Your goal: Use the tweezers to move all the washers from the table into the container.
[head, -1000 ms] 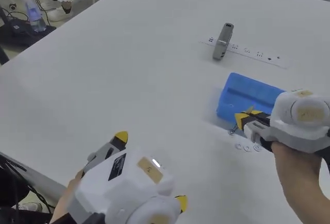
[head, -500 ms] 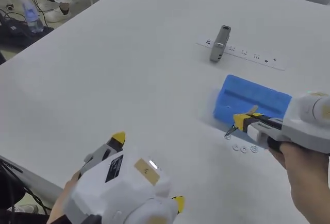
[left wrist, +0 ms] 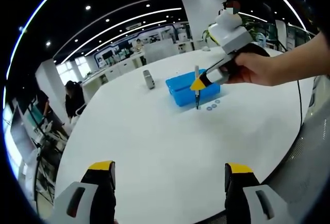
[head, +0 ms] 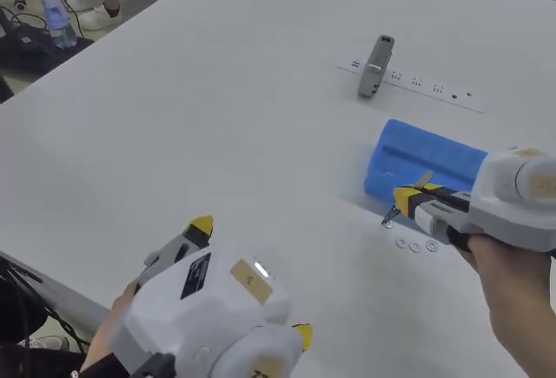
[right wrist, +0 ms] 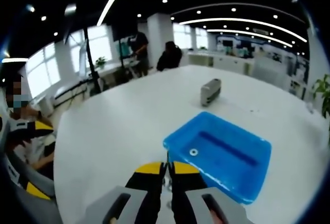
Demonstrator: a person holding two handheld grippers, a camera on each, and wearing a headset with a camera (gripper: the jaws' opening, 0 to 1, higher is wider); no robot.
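Three small washers (head: pixel 414 245) lie in a row on the white table (head: pixel 217 109), just in front of the blue container (head: pixel 430 159). My right gripper (head: pixel 408 198) is shut on the tweezers (head: pixel 390 215), whose tips point down at the table by the container's near left corner, a little left of the washers. In the left gripper view the tweezers (left wrist: pixel 196 87) hang upright next to the washers (left wrist: pixel 212 105). The right gripper view looks into the container (right wrist: pixel 232 154), with one washer (right wrist: pixel 193 152) on its floor. My left gripper (head: pixel 252 281) is open and holds nothing, low at the near left.
A grey device (head: pixel 375 66) stands on a white power strip (head: pixel 426 89) behind the container. The table edge (head: pixel 35 278) runs close to my left gripper. People stand at desks (right wrist: pixel 154 54) far behind.
The right gripper with the tweezers has shifted only slightly beside the container's corner. The three washers lie where they were. The left gripper has hardly moved.
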